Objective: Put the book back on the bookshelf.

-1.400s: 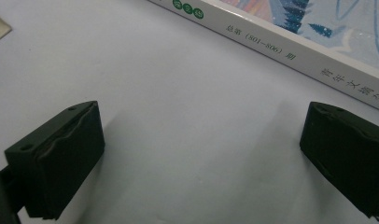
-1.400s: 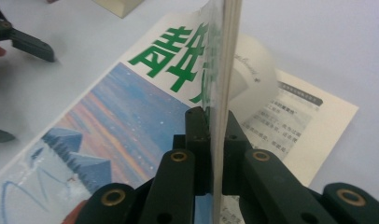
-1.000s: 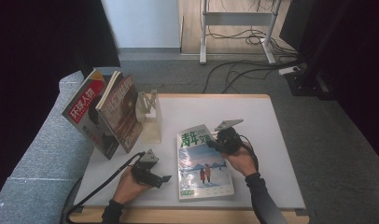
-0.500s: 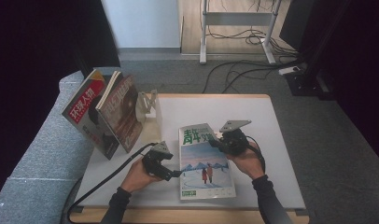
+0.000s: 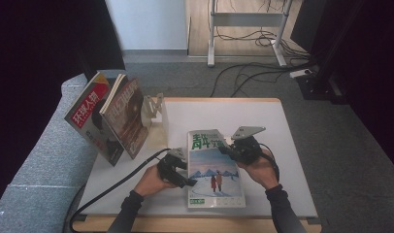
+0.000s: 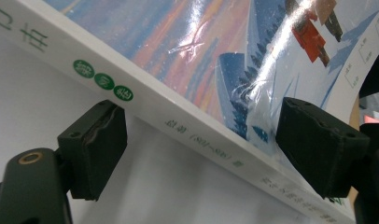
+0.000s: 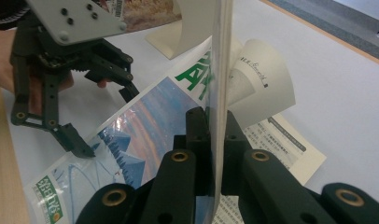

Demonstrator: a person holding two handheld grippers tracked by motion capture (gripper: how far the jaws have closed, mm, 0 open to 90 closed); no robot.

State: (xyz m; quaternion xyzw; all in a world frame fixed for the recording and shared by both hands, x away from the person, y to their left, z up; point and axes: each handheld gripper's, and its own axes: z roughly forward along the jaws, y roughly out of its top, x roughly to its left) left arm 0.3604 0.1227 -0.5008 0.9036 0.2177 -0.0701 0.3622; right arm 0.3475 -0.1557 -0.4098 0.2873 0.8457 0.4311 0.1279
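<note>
High view, magazine (image 5: 214, 170): laid flat on the white table (image 5: 263, 121), near the front edge, between the two hands; snowy mountain cover with green title up.
High view, left gripper (image 5: 181, 175): held at the magazine's left edge, about mid-length; cable is trailed off toward the table's left front corner.
High view, right gripper (image 5: 225, 149): set at the magazine's upper right edge, grey plate on top.
High view, rest: two magazines (image 5: 110, 116) are leaned upright in a pale stand (image 5: 156, 119) at the table's left rear.
Left gripper view, fingers: spread wide, one pad (image 6: 96, 147) on the table side of the spine, the other (image 6: 318, 144) over the glossy cover; nothing is clamped.
Left gripper view, magazine (image 6: 187, 70): spine is seen running diagonally between the jaws.
Right gripper view, fingers: closed narrow on the cover's edge (image 7: 219, 93), which is lifted upright; inner pages are seen curling behind it.
Right gripper view, left gripper (image 7: 103, 121): seen open at the magazine's far edge, lower finger touching the cover.
</note>
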